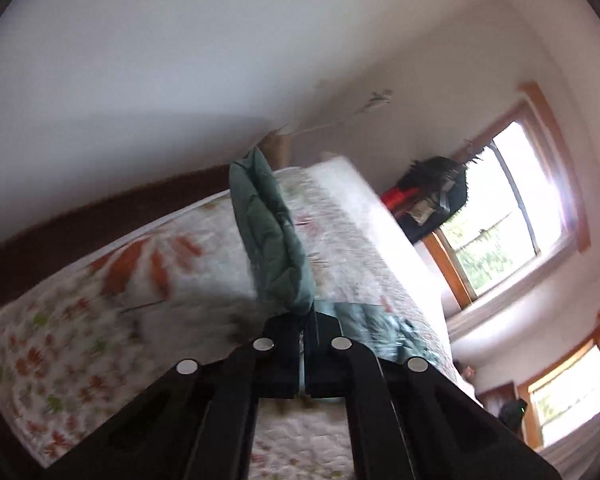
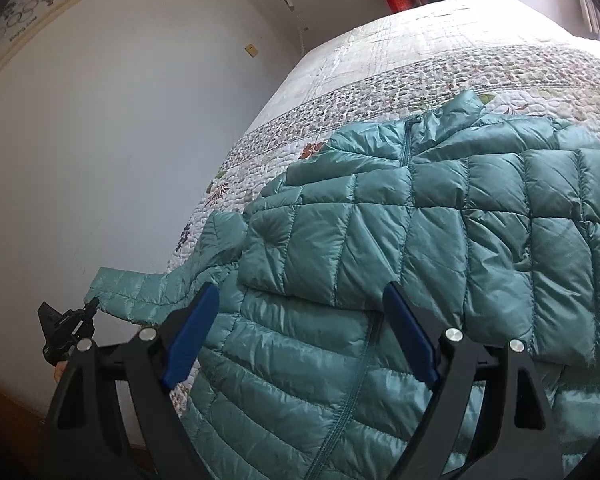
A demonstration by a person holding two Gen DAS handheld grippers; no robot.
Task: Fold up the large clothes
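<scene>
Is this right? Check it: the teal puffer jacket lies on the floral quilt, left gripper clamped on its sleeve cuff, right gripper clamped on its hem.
Wrong on one point: the right gripper is open above the teal puffer jacket, as the right wrist view shows. The left gripper does clamp the sleeve cuff, and the jacket lies on the floral quilt.

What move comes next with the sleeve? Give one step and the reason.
Probably carry the sleeve inward and lay it across the jacket. The left gripper is shut on the cuff and holds the sleeve out past the edge of the bed, while the other side already lies folded over the front. The right gripper hangs open above the jacket, holding nothing.
</scene>
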